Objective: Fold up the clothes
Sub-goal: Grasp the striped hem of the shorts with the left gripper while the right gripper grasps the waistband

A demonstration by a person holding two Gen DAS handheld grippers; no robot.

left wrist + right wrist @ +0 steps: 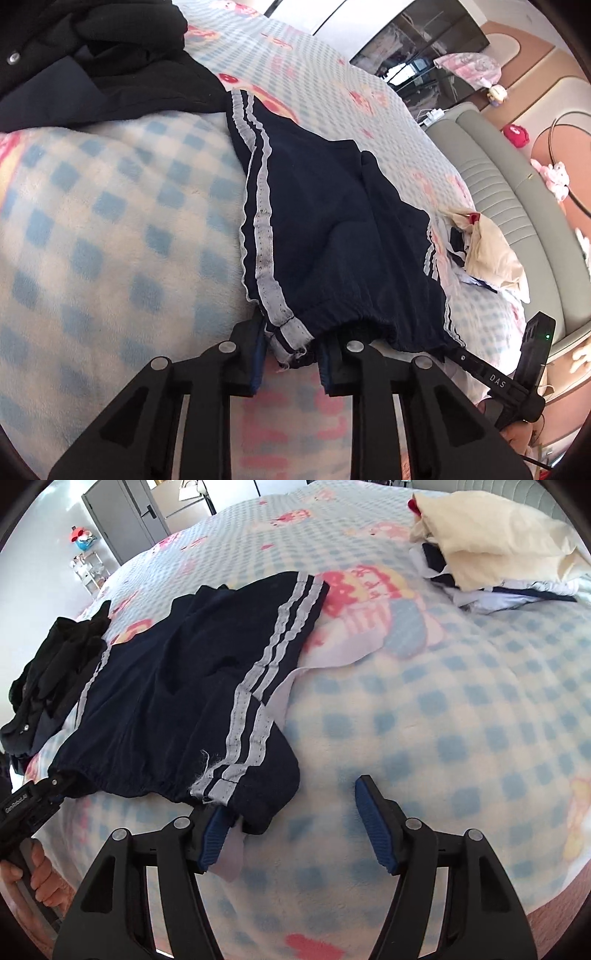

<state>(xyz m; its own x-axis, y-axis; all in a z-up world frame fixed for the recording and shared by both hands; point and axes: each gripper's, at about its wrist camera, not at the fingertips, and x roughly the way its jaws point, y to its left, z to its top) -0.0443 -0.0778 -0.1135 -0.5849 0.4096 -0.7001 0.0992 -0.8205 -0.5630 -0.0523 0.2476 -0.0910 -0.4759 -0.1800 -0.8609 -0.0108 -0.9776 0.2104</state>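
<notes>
Navy shorts [325, 221] with two white side stripes lie flat on the blue-checked blanket [110, 221], waistband towards me. My left gripper [291, 360] is shut on the striped corner of the waistband, and the cloth fills the narrow gap between its fingers. In the right wrist view the same shorts [177, 694] lie to the left. My right gripper [295, 819] stands open, wide apart. Its left finger [212, 834] touches the other striped waistband corner, while the right finger [373, 819] rests over bare blanket. The left gripper [61, 781] shows at the far waistband end, held by a hand [40, 867].
Dark clothes are heaped at the shorts' far side [92, 55] [48, 672]. A stack of cream and white folded clothes [491, 251] [491, 546] sits near the grey padded headboard [498, 177]. A white cloth [332, 657] pokes out beneath the shorts. Grey door [122, 513] beyond the bed.
</notes>
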